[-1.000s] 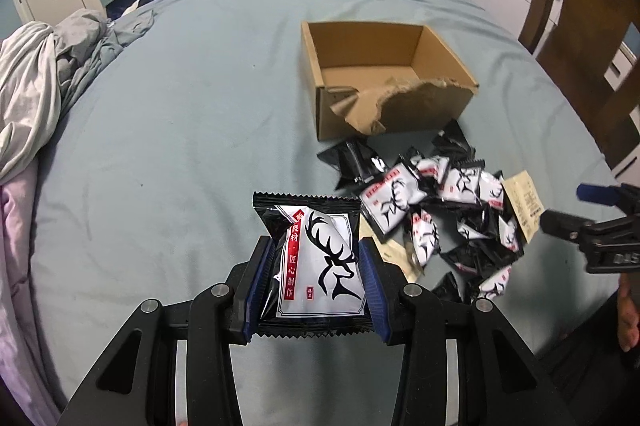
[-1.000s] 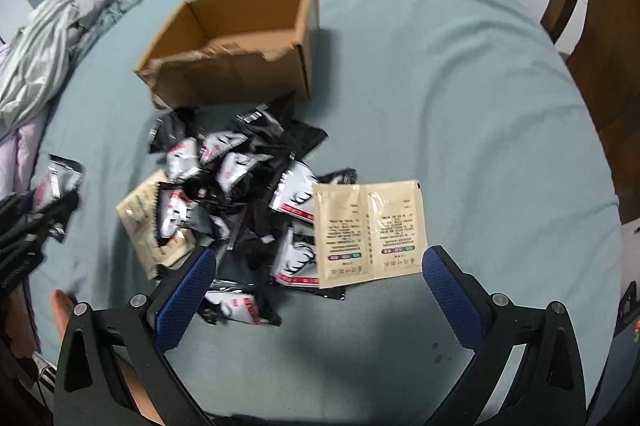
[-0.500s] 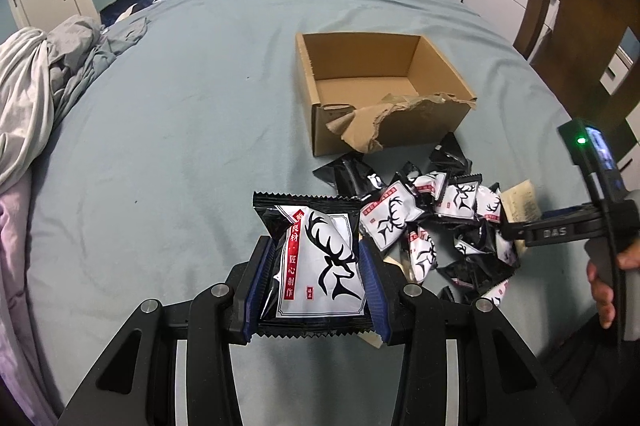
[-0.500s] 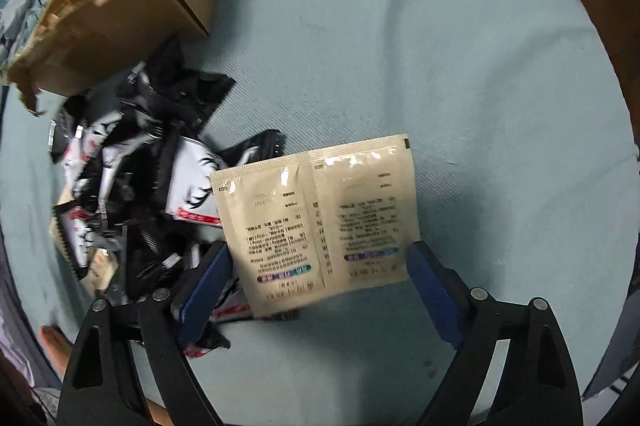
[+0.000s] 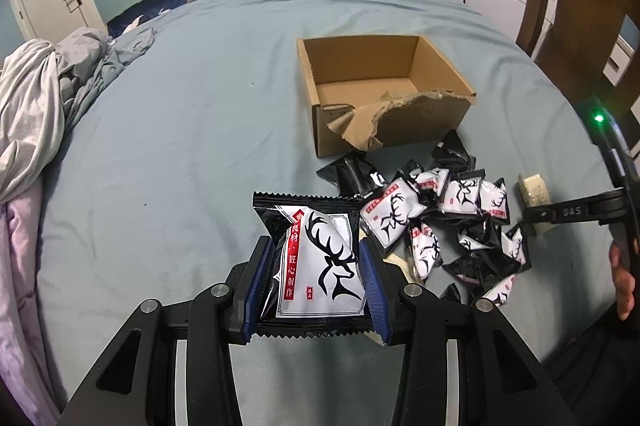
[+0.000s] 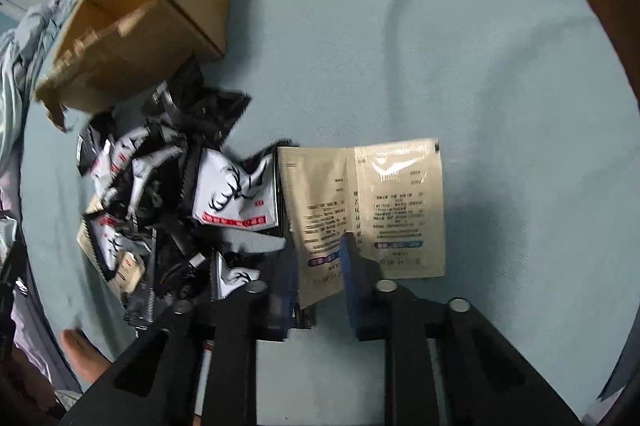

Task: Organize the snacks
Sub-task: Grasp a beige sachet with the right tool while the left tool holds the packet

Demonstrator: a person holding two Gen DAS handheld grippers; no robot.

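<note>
My left hand-held gripper (image 5: 316, 280) is clamped partway closed on a black-and-white deer-print snack packet (image 5: 316, 262), its blue pads (image 5: 256, 290) pressing both side edges, and holds it up above the blue-covered surface (image 5: 180, 154). Past it the rest of the deer-print packets (image 5: 440, 222) lie in a loose heap just in front of the torn side of an open cardboard box (image 5: 384, 98), whose inside shows bare cardboard.

My right hand-held gripper (image 6: 320, 278) points steeply down at the heap's right edge. Its jaws are closing on a beige twin sachet (image 6: 364, 210) printed with small text; the sachet's lower edge already sits between the blue pads (image 6: 346, 266), buckled along its middle seam. The sachet partly overlaps a deer-print packet (image 6: 232, 194) at its left. A wooden chair (image 5: 580, 14) stands at the surface's far right side
</note>
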